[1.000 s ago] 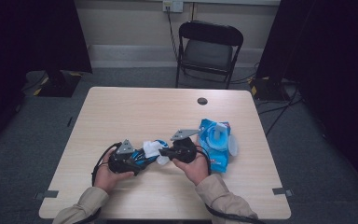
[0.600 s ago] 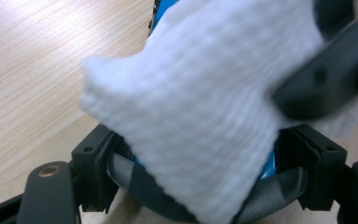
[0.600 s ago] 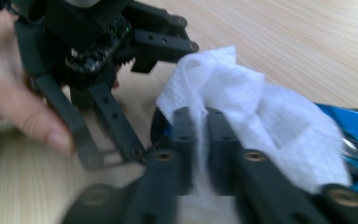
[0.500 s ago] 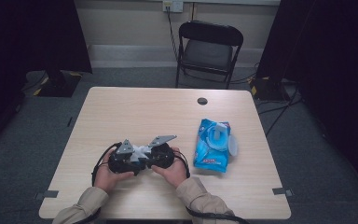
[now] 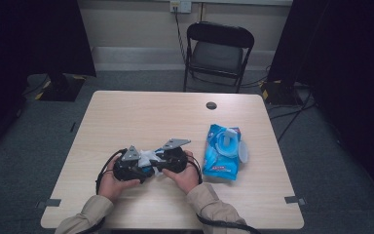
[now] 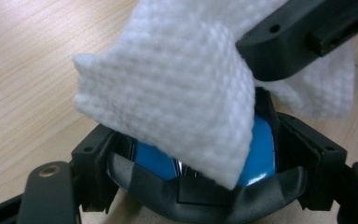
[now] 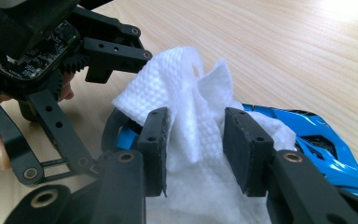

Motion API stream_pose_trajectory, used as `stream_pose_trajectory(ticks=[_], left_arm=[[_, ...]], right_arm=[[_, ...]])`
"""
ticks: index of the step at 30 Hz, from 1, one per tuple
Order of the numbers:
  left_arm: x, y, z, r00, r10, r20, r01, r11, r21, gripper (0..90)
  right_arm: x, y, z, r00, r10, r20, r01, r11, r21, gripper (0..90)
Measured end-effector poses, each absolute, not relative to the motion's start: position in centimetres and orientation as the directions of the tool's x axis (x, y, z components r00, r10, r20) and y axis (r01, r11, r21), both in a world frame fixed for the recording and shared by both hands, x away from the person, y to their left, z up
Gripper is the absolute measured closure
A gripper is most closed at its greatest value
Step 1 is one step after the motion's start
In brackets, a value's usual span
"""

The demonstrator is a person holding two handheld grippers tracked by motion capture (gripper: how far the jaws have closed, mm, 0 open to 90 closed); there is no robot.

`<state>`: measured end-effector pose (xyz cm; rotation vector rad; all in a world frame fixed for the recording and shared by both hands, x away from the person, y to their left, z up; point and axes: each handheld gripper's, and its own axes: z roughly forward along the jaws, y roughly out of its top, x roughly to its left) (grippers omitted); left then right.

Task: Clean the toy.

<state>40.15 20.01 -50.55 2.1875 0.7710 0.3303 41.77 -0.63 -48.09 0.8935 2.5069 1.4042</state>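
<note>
Left tool (image 5: pixel 148 168) gripped blue toy car (image 7: pixel 326 140) | right tool (image 7: pixel 193 140) jaws just opening, slack around wipe (image 7: pixel 186 93) | you needed to re-pinch it snugly, rub evenly.

Blue wipes pack (image 5: pixel 221 152), open, right on the table (image 5: pixel 141 114); beyond, a folding chair (image 5: pixel 217 52), perhaps black.

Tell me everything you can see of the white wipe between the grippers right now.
The white wipe is a soft, embossed cloth sheet, crumpled and folded. It is draped over a glossy blue toy car that sits clamped in the left gripper, above the wooden table. A bunched fold of it stands up between the jaws of the right gripper, which have just been opening; a gap shows on one side, so they look released. One rounded flap hangs toward the left gripper's camera.
</note>
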Motion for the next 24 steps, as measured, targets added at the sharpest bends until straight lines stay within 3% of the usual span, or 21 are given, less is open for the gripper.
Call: stream_pose_trajectory(ticks=[3, 6, 15, 24], left_arm=[[40.2, 20.0, -50.6, 0.783, 0.622, -0.013, 0.421, -0.514, 0.748, 23.2], [40.2, 20.0, -50.6, 0.783, 0.622, -0.014, 0.421, -0.513, 0.748, 23.2], [40.2, 20.0, -50.5, 0.782, 0.624, -0.005, 0.418, -0.517, 0.747, 23.2], [40.2, 20.0, -50.5, 0.783, 0.622, -0.006, 0.417, -0.517, 0.747, 23.2]], right_arm=[[41.9, -0.7, -48.1, -0.824, 0.541, 0.167, 0.426, 0.398, 0.813, 79.7], [42.1, -0.7, -48.1, -0.828, 0.532, 0.179, 0.434, 0.405, 0.804, 86.7], [41.1, 1.0, -47.6, -0.870, 0.419, 0.259, 0.440, 0.423, 0.792, 87.8], [41.6, 1.1, -48.6, -0.854, 0.462, 0.238, 0.445, 0.414, 0.794, 87.8]])
